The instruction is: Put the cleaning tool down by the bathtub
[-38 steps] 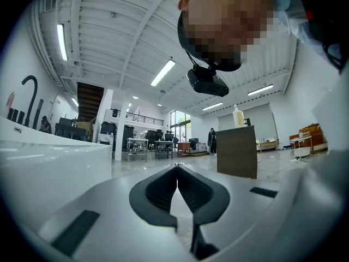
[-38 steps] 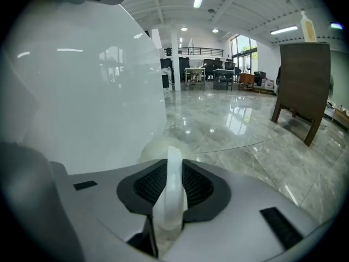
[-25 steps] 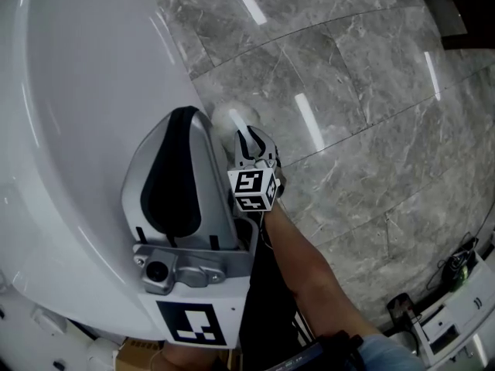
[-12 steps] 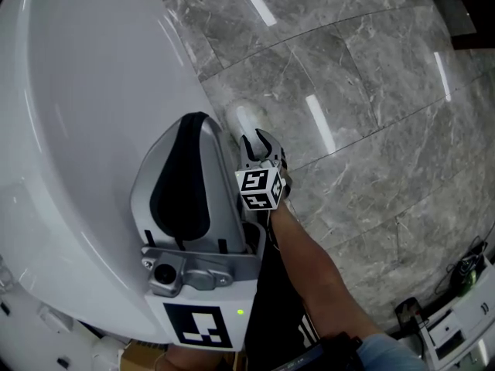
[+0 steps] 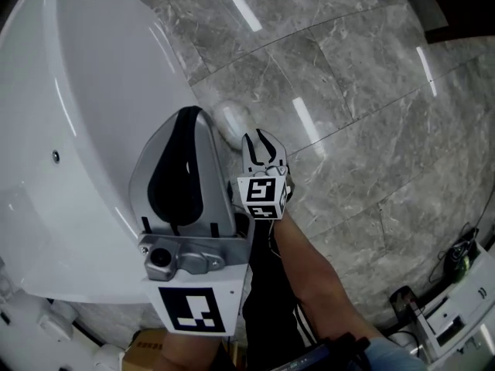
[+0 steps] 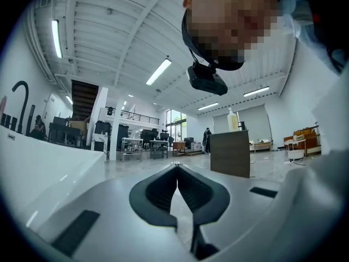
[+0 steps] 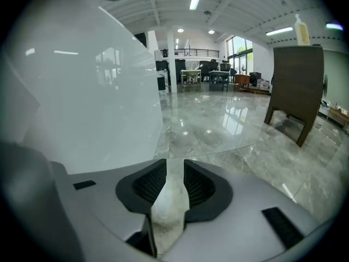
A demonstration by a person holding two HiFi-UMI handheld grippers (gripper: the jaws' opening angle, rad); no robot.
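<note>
The white cleaning tool (image 5: 230,119) lies on the grey marble floor, close against the outer wall of the white bathtub (image 5: 93,91). My right gripper (image 5: 257,140) points at it from just behind, its tips next to the tool. Its jaws are apart and closing. In the right gripper view a whitish strip of the tool (image 7: 168,212) shows in the gap of the right gripper (image 7: 174,171), and the pads do not press on it. My left gripper (image 5: 188,114) hangs over the tub rim, shut and empty, as the left gripper view (image 6: 176,168) also shows.
The tub wall (image 7: 82,91) fills the left of the right gripper view. Glossy marble floor (image 5: 348,91) stretches to the right. A brown cabinet (image 7: 297,86) stands further off. Equipment and cables (image 5: 456,300) sit at the lower right, behind my forearm (image 5: 309,269).
The right gripper's jaws have spread apart, and the gripper has drawn back slightly from the white tool, which stays on the floor by the tub. The left gripper keeps its place.
</note>
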